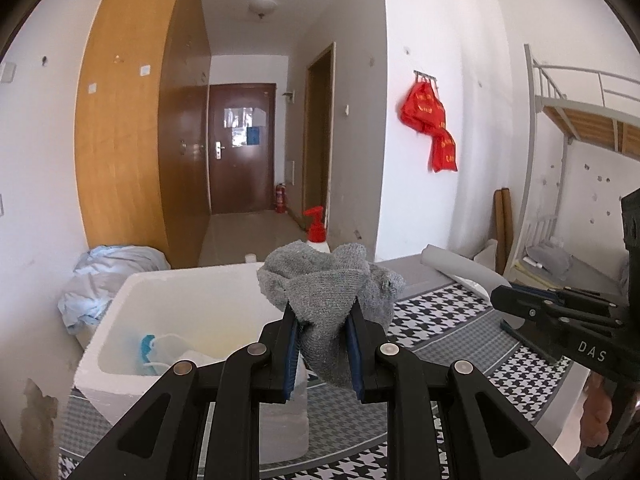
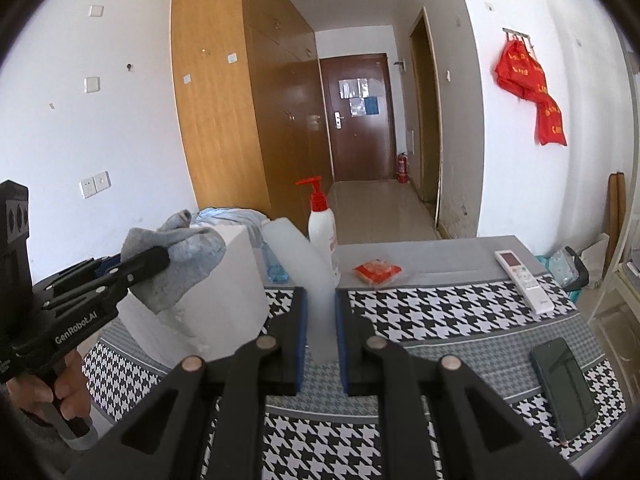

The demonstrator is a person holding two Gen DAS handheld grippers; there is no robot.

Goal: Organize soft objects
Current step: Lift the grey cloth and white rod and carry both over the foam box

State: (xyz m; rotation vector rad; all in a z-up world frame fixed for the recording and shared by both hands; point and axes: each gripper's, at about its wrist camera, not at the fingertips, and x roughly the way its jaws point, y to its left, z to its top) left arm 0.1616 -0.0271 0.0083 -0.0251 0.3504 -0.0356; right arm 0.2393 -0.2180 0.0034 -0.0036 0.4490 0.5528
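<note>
The left gripper squeezes a gray sock in mid frame, above the white foam box. The right gripper pinches a clear lid. Move the sock over the box, then let go.

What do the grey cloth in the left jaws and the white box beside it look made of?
Grey cloth: knitted fabric, apparently a sock; ribbed weave, limp folds. White box: likely foam; thick matte walls, crumbly chipped corner.
</note>
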